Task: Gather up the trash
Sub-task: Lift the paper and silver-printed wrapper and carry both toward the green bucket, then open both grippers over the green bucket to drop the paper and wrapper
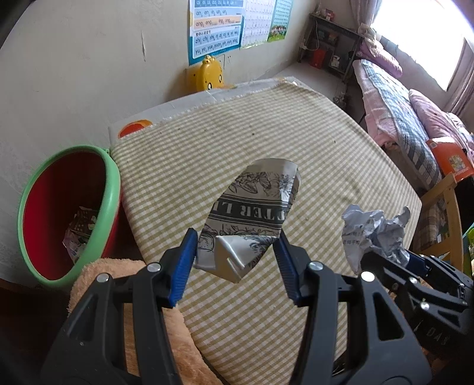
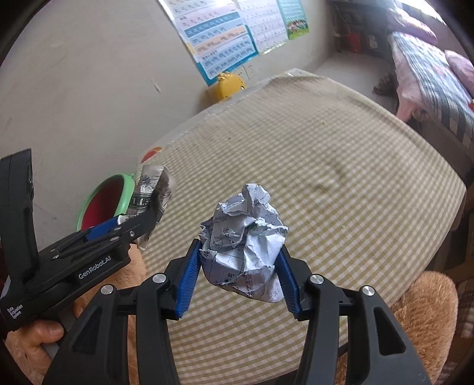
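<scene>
Checked cloth table (image 1: 296, 142) fills mid-frame, wall posters (image 1: 216, 26) up top, bed (image 1: 408, 118) upper right. Red bin w/ green rim (image 1: 68, 207) at left (trash inside). Left gripper (image 1: 237, 251) clamps printed wrapper (image 1: 251, 213); right gripper (image 2: 240, 266) clamps crumpled paper ball (image 2: 246, 240)
</scene>
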{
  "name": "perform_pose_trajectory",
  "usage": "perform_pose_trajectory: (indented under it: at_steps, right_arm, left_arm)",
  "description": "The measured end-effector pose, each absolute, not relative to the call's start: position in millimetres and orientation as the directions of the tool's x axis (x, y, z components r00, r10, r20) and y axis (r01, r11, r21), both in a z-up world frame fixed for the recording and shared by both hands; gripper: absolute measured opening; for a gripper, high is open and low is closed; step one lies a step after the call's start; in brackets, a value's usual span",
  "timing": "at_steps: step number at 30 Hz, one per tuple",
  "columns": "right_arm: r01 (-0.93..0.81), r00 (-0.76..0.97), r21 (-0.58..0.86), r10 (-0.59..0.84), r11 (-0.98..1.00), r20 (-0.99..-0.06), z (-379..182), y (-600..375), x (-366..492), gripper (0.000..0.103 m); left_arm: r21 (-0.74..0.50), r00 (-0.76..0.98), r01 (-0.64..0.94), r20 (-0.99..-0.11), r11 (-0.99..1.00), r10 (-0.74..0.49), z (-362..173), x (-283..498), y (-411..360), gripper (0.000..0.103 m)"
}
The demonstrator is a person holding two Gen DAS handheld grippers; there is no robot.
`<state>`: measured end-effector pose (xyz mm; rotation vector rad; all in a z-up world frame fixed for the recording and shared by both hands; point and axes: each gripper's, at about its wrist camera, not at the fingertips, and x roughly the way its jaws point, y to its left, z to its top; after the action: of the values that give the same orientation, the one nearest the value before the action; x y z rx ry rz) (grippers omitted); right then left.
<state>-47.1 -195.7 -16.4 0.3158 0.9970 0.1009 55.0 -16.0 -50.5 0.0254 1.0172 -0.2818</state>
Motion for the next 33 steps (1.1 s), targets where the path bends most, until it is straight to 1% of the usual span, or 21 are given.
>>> perform_pose_trajectory:
  at_steps: [10, 14, 26, 33]
  right_arm:
    - [-0.025, 0.544, 0.258, 0.229, 0.966, -0.807, 0, -159, -32, 0.048]
    - [-0.066, 0.535, 0.241, 0.238, 0.968, -0.811, 2, -142, -28, 0.048]
    - [-0.161, 0.504, 0.201, 0.255, 0.966, -0.825, 4, -95, -14, 0.048]
    - [-0.211, 0.502, 0.199, 0.281, 0.957, -0.818, 12, -70, -6, 0.048]
  left_arm:
    - [-0.143, 0.540, 0.185, -0.812, 0.972, -0.222, -31, 59, 23, 0.050]
    - [-0.136, 0.564, 0.160, -0.800, 0.978, -0.203, -25, 58, 44, 0.050]
    - [-0.175, 0.586, 0.044, -0.793, 0.984, -0.168, -28, 60, 100, 0.050]
    - [-0.174, 0.595, -0.043, -0.795, 0.984, -0.114, -34, 64, 136, 0.050]
